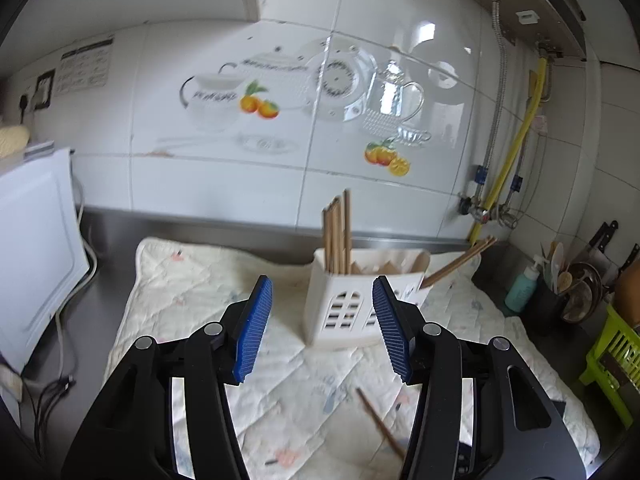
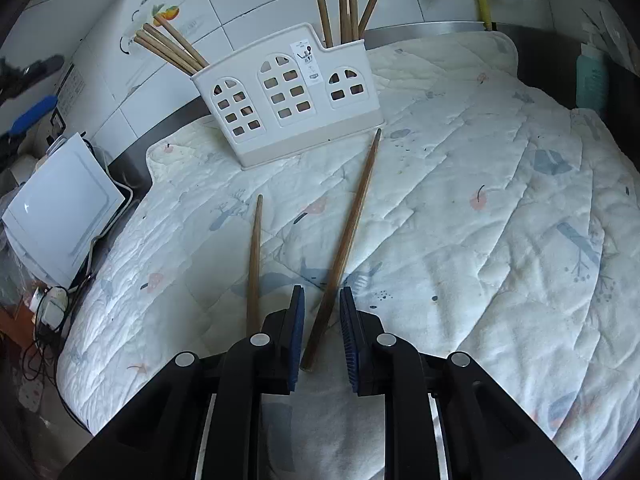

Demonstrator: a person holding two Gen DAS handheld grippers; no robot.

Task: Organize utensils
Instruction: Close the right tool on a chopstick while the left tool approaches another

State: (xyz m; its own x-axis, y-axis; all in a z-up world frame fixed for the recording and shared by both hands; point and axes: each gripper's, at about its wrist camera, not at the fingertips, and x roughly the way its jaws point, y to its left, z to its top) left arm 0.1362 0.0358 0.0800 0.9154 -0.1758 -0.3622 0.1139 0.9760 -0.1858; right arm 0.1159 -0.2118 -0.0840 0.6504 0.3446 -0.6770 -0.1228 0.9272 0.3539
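Right wrist view | your right tongs (image 2: pixel 322 312) stood narrowly open astride the nearer chopstick (image 2: pixel 344 248) on the quilt, pads not touching | its length ran ahead toward the holder (image 2: pixel 288 100) | left tongs (image 1: pixel 322 328) open, empty.

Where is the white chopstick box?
In the right wrist view, the white chopstick box stands on the quilted mat, near the tiled wall, beyond two loose chopsticks.
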